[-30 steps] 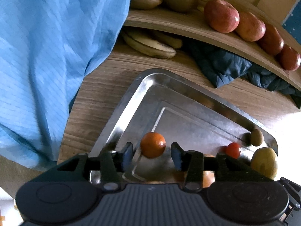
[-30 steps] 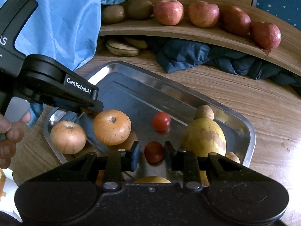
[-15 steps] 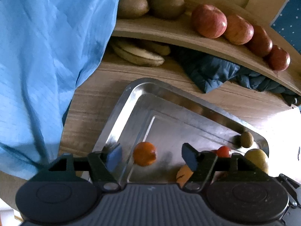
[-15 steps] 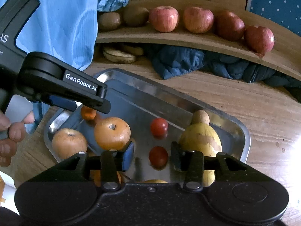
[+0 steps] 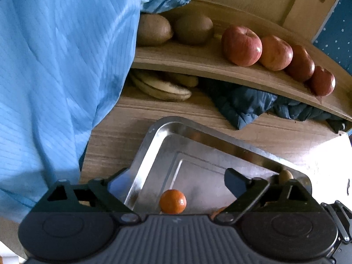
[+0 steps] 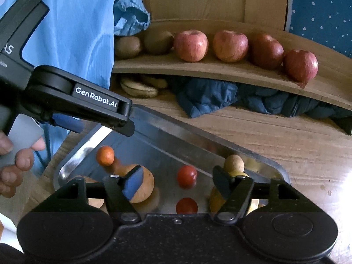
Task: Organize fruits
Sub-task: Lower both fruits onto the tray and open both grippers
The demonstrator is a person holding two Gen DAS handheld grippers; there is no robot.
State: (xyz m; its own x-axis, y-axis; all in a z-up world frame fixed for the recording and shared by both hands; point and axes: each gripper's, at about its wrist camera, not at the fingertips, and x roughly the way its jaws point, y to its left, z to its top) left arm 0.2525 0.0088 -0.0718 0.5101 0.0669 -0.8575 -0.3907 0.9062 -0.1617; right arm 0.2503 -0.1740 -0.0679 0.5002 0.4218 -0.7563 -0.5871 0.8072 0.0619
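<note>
**On the tray: two small round fruits, both tongs spread**

Between your left gripper's [image 5: 173, 182] parted jaws sits the small orange fruit [image 5: 172, 201] on the metal tray [image 5: 154, 145]. Likely light, smooth, prone to rolling; pinch across its middle. Round, so no long axis. Your right gripper [image 6: 178, 182] gapes over a cherry tomato [image 6: 187, 205], probably soft.

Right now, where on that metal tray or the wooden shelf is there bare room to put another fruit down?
The tray is bare along its far half, behind the small orange and the tomato. Its near side is crowded with bigger fruit. The shelf is filled by kiwis and apples; only its front edge is bare.
</note>
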